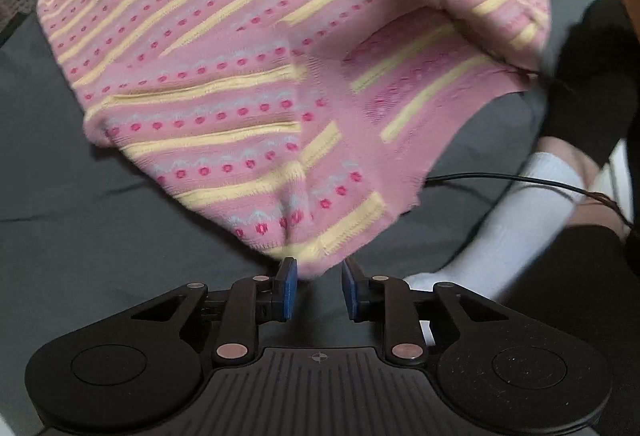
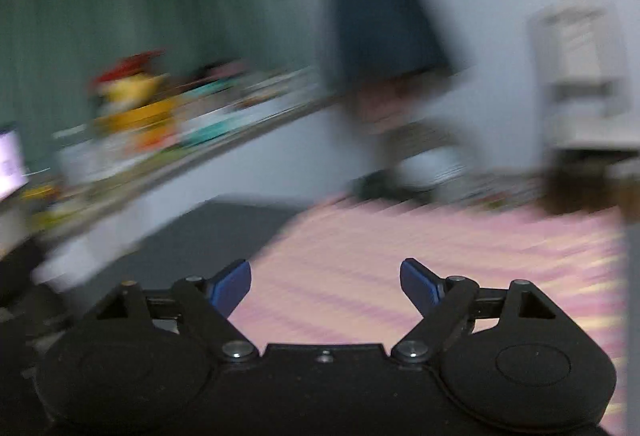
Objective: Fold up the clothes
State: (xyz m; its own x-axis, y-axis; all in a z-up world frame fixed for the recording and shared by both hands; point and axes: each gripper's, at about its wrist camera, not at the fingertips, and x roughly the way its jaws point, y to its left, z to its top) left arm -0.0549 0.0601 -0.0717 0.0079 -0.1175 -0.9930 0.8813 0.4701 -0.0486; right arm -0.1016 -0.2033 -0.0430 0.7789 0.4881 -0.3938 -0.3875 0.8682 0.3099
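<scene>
1. The sweater [image 1: 256, 76] is pink knit with pale yellow stripes, rows of darker pink dots and light blue zigzags.
2. It lies rumpled on a dark grey sheet [image 1: 60, 196], its near corner bunched and its right side folded over.
3. The left gripper [image 1: 318, 286] has its blue pads [image 1: 289, 288] slightly apart, the sweater's corner hanging at their tips; whether they pinch it is unclear.
4. The right gripper [image 2: 325, 286] is wide open and empty above the sweater; that view is badly blurred.
5. A white sock [image 1: 516, 220] shows at the right.
</scene>
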